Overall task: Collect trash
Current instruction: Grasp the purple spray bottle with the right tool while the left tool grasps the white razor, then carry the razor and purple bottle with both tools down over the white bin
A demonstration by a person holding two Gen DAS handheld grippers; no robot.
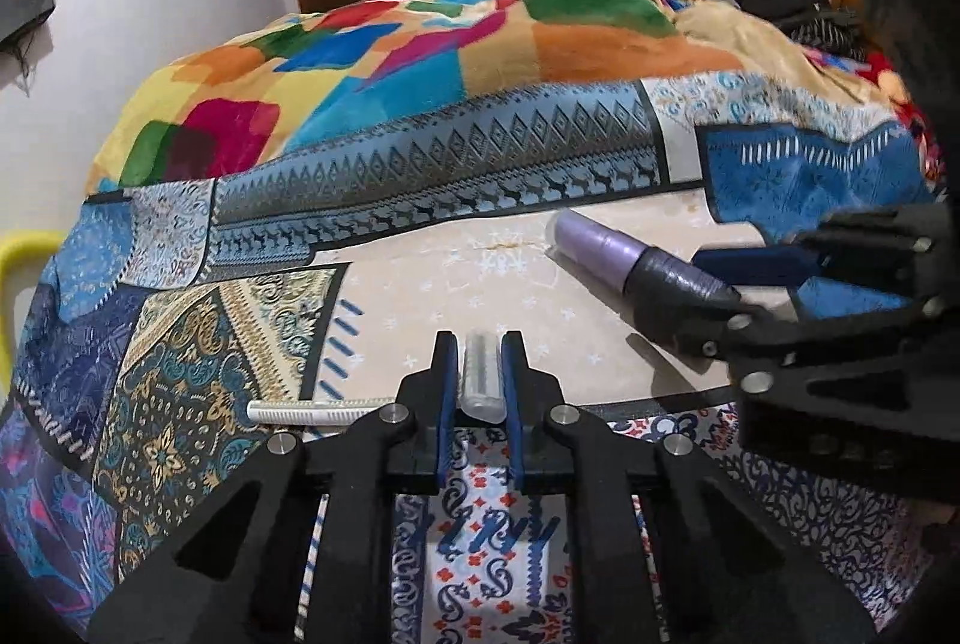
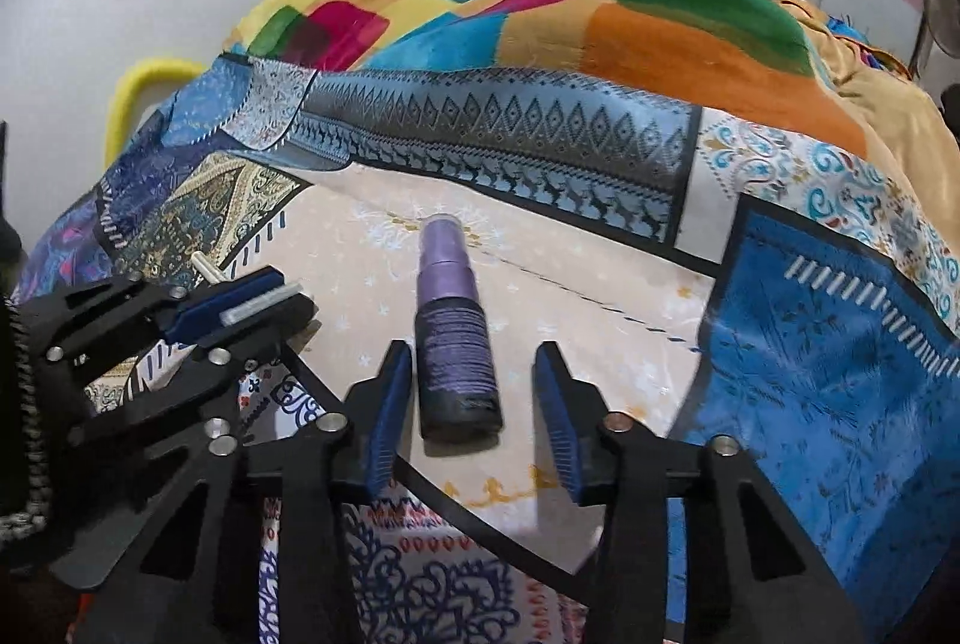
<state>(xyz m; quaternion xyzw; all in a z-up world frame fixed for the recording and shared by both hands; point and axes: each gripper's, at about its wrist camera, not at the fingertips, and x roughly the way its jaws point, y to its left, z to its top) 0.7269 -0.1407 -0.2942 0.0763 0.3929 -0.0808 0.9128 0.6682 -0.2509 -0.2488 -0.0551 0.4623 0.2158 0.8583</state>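
A small clear plastic tube [image 1: 480, 380] lies on the pale patch of the bedspread, and my left gripper [image 1: 478, 341] is shut on it, its blue pads pressing both sides. The right wrist view shows that left gripper [image 2: 258, 305] too, low on the left, with the clear tube [image 2: 259, 309] in it. A purple spray bottle [image 2: 453, 338] lies on its side between the fingers of my right gripper [image 2: 473, 347], which is open, with a gap at each pad. From the left wrist view, the purple bottle [image 1: 600, 248] has the right gripper [image 1: 672, 272] around its dark end.
A thin white stick [image 1: 318, 411] lies on the bedspread just left of my left gripper. A heaped colourful blanket [image 1: 420, 56] rises behind the pale patch. A yellow padded bar [image 2: 144, 86] stands at the bed's left edge. Door, fan and a white box are far back.
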